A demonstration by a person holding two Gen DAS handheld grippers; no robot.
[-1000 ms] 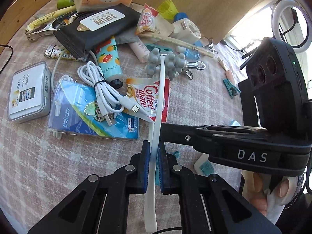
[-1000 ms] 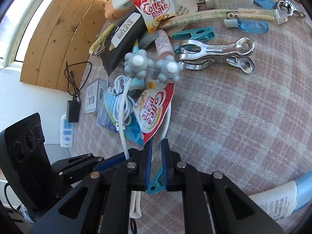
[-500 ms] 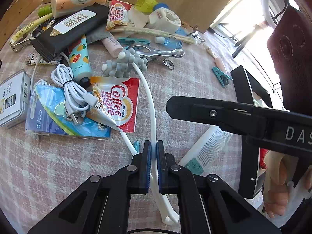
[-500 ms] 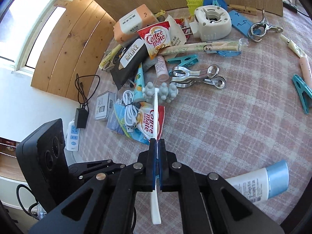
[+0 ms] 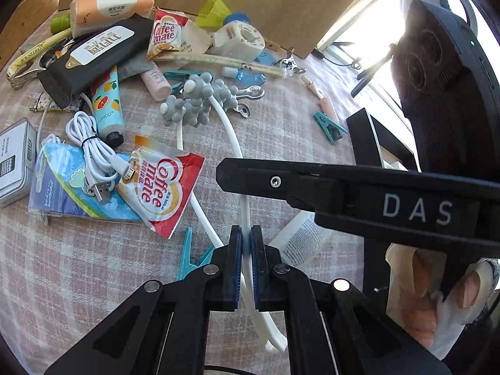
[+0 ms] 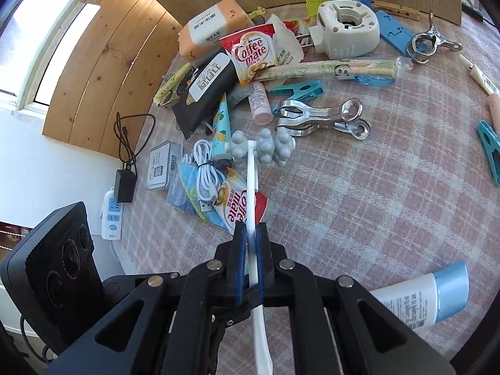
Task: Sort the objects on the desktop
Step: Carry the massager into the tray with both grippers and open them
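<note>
Between both pairs of tongs hangs one white massager [image 5: 232,143], a forked wand with two thin arms ending in knobbly grey rollers [image 5: 200,101]. The left tongs [image 5: 246,243] are pinched narrow on one arm, and the right tongs [image 6: 252,243] are pinched narrow on the other, each close to the handle end. The rollers hang ahead of both tongs, above the clutter and seemingly clear of it.

Risk, as a judgement: the arms are thin, smooth and springy, so either could slide out of its pinch. If the two hands drift apart or twist against each other, the fork may splay or snap free, and the heavy roller end would drop onto the pile.

Just below the left tongs lie a red creamer sachet [image 5: 162,187] and a teal peg [image 5: 187,256]. Ahead and to the left sit a coiled white cable [image 5: 90,143], a blue pouch [image 5: 62,193] and a small tin [image 5: 14,159]. Beyond the rollers are steel clips [image 6: 322,118], a fruit-print tube [image 5: 106,106], a black wipes pack [image 5: 90,59], an orange tissue pack [image 5: 109,6] and a white plug adapter [image 6: 347,31]. Near the right tongs, to the right, lies a blue-capped tube [image 6: 422,297]. The checked cloth [image 6: 375,203] beside it is bare, so that way looks open; straight ahead is crowded.
</note>
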